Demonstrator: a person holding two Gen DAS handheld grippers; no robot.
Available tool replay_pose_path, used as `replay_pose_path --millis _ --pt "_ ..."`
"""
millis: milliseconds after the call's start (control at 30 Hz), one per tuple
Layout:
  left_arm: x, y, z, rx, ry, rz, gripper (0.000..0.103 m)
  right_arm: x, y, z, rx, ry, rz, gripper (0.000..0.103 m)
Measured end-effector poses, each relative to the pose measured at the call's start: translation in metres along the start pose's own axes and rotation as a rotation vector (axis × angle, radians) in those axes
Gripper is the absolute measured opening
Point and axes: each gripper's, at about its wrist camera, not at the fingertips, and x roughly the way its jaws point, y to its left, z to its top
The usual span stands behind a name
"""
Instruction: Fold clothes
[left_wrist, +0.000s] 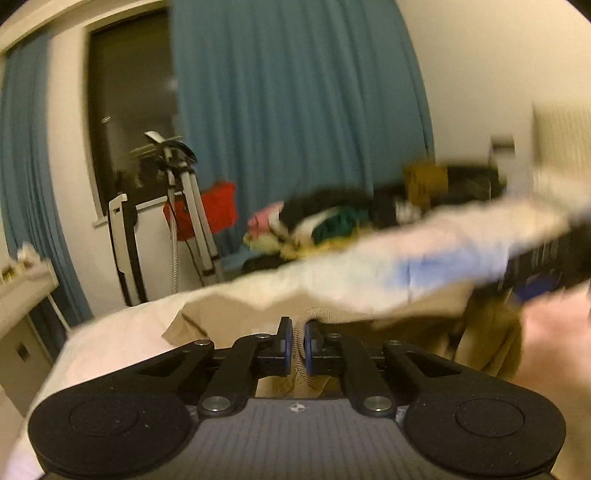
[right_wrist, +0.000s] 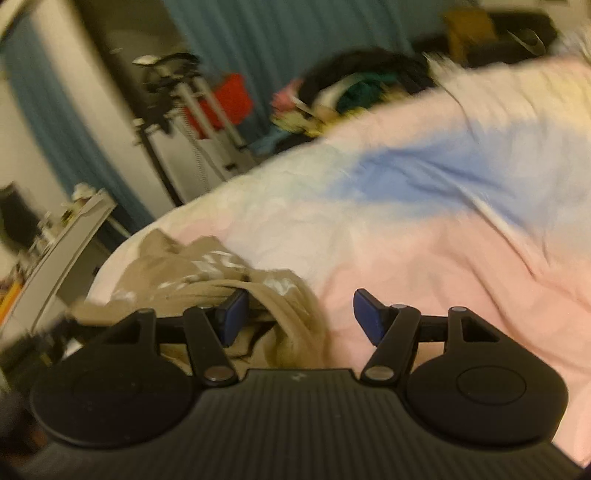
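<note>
Tan garment (left_wrist: 229, 314) edge pinched in left tool (left_wrist: 298, 341); right tool (right_wrist: 299, 314) spread.

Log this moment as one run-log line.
left gripper: shut on tan garment's ribbed edge | right gripper: open, over tan garment | surface: pastel bedspread | fold: not done

- No legible text, brand, number or sign in either view.
- White print on the tan garment (right_wrist: 207, 273) too blurred to read.
- Small emblem on the left hand-held gripper (left_wrist: 295, 341) body unreadable.
</note>
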Motion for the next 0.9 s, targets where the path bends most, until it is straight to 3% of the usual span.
replay_pose_path --millis 33,100,200,300,367,467,600,700,833,900 --pt "-0.005 0.004 0.004 -0.028 -0.011 -0.015 0.007 -0.004 0.008 -0.001 -0.047 -0.021 0.016 0.067" --pt "-0.013 0.011 0.010 -0.073 -0.026 -0.039 0.007 -0.012 0.026 -0.006 -0.144 -0.065 0.055 0.082" --pt "-0.017 0.013 0.012 -0.091 -0.028 -0.056 0.007 -0.021 0.053 -0.015 -0.293 -0.111 0.110 0.083" --pt "-0.020 0.013 0.013 -0.104 -0.028 -0.071 0.007 -0.020 0.078 -0.028 -0.425 -0.104 0.146 0.083" --pt "-0.022 0.013 0.013 -0.113 -0.028 -0.081 0.007 -0.014 0.092 -0.038 -0.513 -0.092 0.139 0.083" --pt "-0.025 0.014 0.014 -0.125 -0.028 -0.096 0.007 -0.003 0.105 -0.050 -0.588 -0.132 0.029 0.083" --pt "-0.029 0.014 0.015 -0.142 -0.027 -0.116 0.007 -0.007 0.088 -0.031 -0.446 -0.238 -0.100 0.083" --pt "-0.028 0.003 0.011 -0.119 -0.020 -0.133 0.007 -0.022 0.054 -0.006 -0.217 -0.254 -0.086 0.085" --pt "-0.029 -0.010 0.008 -0.105 -0.023 -0.148 0.006 -0.026 0.016 0.006 -0.058 -0.151 -0.089 0.087" --pt "-0.034 -0.010 0.009 -0.128 -0.041 -0.153 0.006 -0.020 0.004 0.004 -0.040 -0.075 -0.141 0.087"
